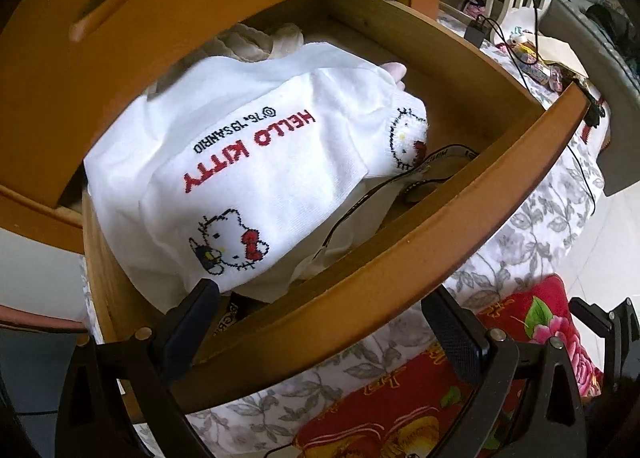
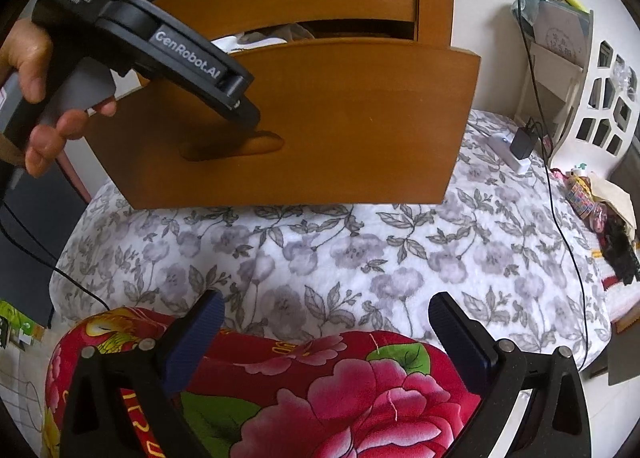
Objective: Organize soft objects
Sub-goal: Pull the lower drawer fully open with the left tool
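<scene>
Left claw (image 1: 320,318) hung wide open over the front edge of the pulled-out orange-brown wooden drawer (image 1: 400,258), gripping nothing. Right claw (image 2: 324,322) was also spread wide and empty, above the red floral quilted cushion (image 2: 320,386) on the bed's grey-leaf printed cover (image 2: 320,250).

Step in hand, by my reading: settling the socks in the drawer. To do it well, press the pile down flat and clear of the front lip before closing, and keep the black-and-white printed strap (image 1: 400,178) from catching.

White knitted Hello Kitty socks (image 1: 240,162) lay heaped inside the drawer, red lettering and cat motifs facing up, soft and wrinkled, over other pale fabric (image 1: 256,42) toward the back.
</scene>
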A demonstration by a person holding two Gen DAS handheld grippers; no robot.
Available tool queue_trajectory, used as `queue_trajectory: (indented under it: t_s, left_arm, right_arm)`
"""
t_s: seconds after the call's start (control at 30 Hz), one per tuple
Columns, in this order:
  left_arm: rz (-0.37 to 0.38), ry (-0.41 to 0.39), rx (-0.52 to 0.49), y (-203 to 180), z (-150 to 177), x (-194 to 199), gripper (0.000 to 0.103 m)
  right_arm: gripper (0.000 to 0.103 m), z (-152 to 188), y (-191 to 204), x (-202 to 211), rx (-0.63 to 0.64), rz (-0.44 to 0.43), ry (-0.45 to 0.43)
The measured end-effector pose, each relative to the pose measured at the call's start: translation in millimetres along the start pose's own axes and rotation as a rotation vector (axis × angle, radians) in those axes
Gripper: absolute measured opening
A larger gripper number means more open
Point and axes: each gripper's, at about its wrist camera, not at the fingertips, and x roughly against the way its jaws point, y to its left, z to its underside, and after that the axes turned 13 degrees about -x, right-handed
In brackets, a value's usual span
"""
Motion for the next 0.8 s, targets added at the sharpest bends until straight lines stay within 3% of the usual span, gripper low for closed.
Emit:
queue_trajectory:
  t_s: [0.27, 0.63, 0.8]
  left_arm:
    - [-0.002, -0.011, 0.004, 0, -5, -5, 0.101]
    - [-0.001, 0.010, -0.003, 27, -35, -30, 0.101]
    - [-0.012, -0.015, 0.018, 54, -38, -23, 0.101]
  right_arm:
    - [0.103, 2, 2, 6, 0.007, -0.003, -0.008]
    - [0.103, 3, 2, 7, 0.007, -0.002, -0.006]
    - [0.103, 3, 1, 5, 0.005, 0.007, 0.002]
